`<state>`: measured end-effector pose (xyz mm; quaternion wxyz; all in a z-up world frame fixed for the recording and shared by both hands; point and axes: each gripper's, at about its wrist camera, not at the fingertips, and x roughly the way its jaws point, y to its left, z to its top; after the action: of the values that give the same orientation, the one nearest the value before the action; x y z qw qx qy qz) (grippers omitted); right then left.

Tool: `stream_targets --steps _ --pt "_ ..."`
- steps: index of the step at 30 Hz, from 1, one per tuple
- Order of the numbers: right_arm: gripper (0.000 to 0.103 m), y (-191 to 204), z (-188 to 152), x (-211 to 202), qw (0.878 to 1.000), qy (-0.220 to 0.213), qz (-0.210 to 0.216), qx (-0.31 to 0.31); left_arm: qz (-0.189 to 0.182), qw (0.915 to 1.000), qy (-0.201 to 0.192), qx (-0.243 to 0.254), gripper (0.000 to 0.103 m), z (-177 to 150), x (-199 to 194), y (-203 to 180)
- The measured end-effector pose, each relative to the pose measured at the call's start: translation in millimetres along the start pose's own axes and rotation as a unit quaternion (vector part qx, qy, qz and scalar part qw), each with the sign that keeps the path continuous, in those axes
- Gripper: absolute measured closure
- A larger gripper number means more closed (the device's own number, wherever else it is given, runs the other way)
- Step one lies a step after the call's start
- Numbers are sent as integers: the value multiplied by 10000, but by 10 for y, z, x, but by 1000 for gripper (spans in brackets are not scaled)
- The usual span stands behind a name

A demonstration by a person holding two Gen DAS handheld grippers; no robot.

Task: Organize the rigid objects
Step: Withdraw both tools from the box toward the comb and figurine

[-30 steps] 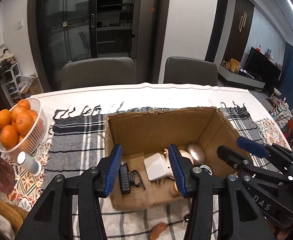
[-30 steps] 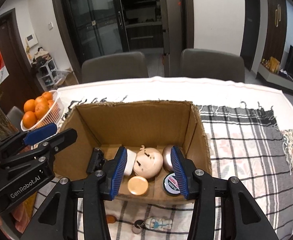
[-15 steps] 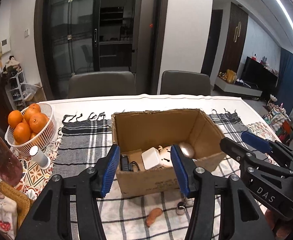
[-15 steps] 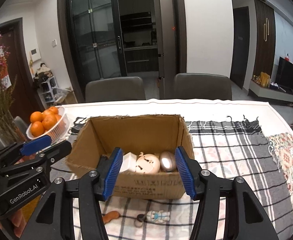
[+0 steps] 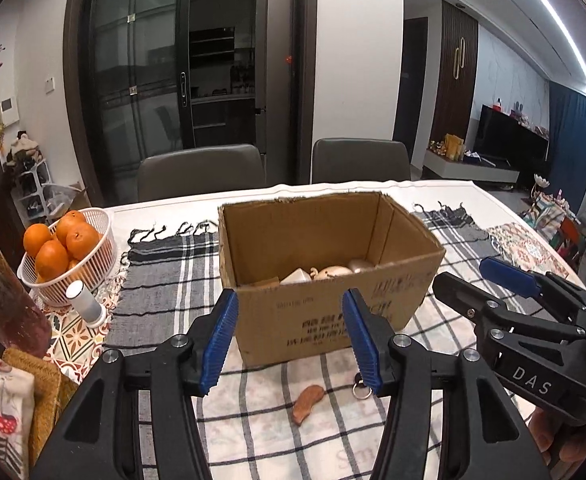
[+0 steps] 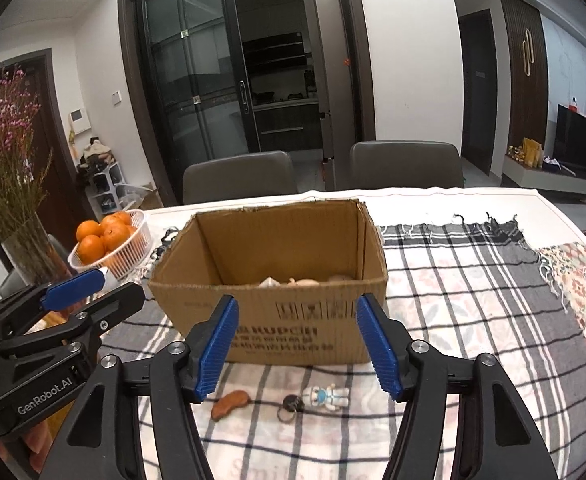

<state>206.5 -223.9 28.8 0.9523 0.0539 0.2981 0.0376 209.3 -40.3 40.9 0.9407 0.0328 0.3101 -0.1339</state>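
An open cardboard box (image 5: 333, 308) (image 6: 293, 320) stands on the plaid cloth, with a white item, a beige round figure and a silvery oval item inside, mostly hidden by the front wall. In front of it lie a small brown piece (image 5: 308, 398) (image 6: 230, 399) and an astronaut keychain (image 6: 325, 397), whose ring (image 5: 360, 389) shows in the left wrist view. My left gripper (image 5: 289, 342) is open and empty, held before the box. My right gripper (image 6: 298, 348) is open and empty, above the keychain; it also shows in the left wrist view (image 5: 493, 288).
A white basket of oranges (image 5: 89, 268) (image 6: 133, 254) and a small white cylinder (image 5: 85, 303) sit at the left. A vase of dried flowers (image 6: 33, 256) stands at the far left. Two grey chairs (image 5: 201, 176) stand behind the table.
Both grippers have pulled back and lowered from over the box toward the near table edge. The box now appears from the front, and the small items on the cloth are in view.
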Motion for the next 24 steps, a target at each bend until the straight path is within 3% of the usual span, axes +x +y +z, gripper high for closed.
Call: stream_targets --steps 24 --pt "39 17 -596 194 9989 444 39 -132 -297 9987 398 107 50 -687 224 -10"
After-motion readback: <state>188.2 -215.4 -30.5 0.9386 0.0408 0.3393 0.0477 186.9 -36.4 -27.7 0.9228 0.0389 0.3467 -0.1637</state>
